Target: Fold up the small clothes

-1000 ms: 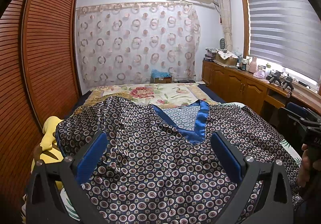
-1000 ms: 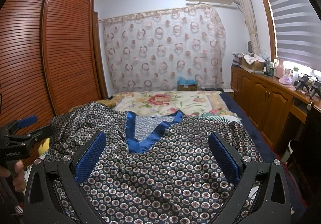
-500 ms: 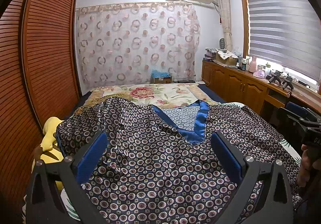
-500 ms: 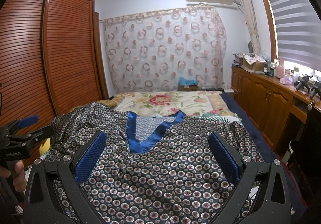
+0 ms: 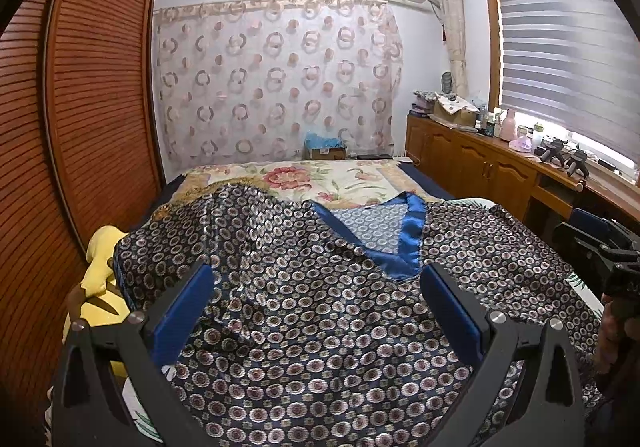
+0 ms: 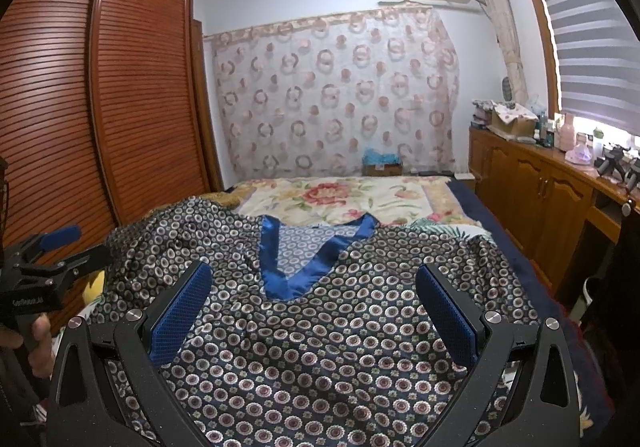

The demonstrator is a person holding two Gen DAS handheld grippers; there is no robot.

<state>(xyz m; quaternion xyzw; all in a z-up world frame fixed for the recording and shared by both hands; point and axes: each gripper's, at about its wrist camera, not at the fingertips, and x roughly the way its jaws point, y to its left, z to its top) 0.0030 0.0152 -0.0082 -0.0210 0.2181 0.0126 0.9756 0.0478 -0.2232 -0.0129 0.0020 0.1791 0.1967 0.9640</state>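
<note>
A dark blue satin top (image 5: 320,307) printed with small circles and trimmed with a bright blue V-neck (image 5: 404,247) lies spread face up on the bed, its left shoulder rumpled. It also shows in the right wrist view (image 6: 340,327). My left gripper (image 5: 320,287) is open and empty, held above the garment's lower middle. My right gripper (image 6: 312,287) is open and empty, held above the same area, just below the V-neck (image 6: 288,279). Each gripper shows at the edge of the other's view: the right one (image 5: 600,247), the left one (image 6: 52,251).
The bed has a floral cover (image 5: 320,179) beyond the garment. A yellow item (image 5: 100,271) lies at the bed's left edge by the slatted wardrobe (image 5: 80,127). Wooden cabinets (image 5: 480,167) with clutter line the right wall. A box (image 5: 326,151) stands by the curtain.
</note>
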